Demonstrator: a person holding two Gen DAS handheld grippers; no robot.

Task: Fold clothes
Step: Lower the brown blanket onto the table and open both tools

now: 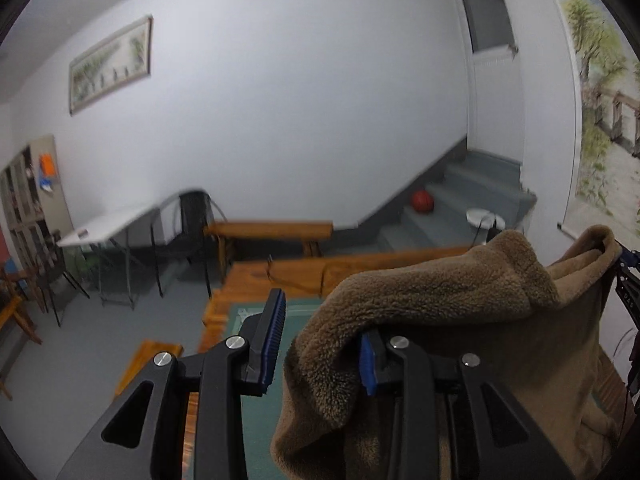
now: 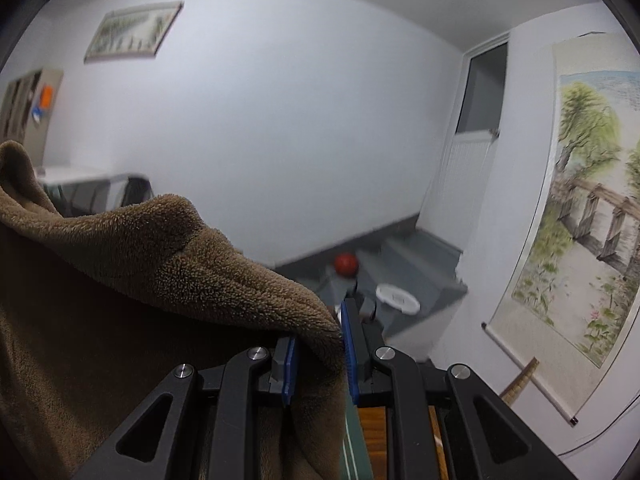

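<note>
A brown fleece garment [image 1: 440, 300] hangs in the air, stretched between my two grippers. In the left wrist view my left gripper [image 1: 320, 344] has a thick fold of it bunched between its blue pads [image 1: 274, 340], and the cloth drapes over the right finger and down. In the right wrist view my right gripper [image 2: 320, 340] is shut on another edge of the same fleece garment [image 2: 140, 260], which spreads out to the left and falls below. Under the garment lies a teal mat [image 1: 248, 420] on a wooden table [image 1: 224, 304].
Beyond the table stand a wooden bench [image 1: 272, 228], a black chair [image 1: 192, 216] and a white folding table [image 1: 104, 224]. Grey stairs [image 1: 460, 196] at the back right carry a red ball [image 1: 423, 201] and a white dish [image 1: 480, 216]. A scroll painting [image 2: 580, 220] hangs on the right wall.
</note>
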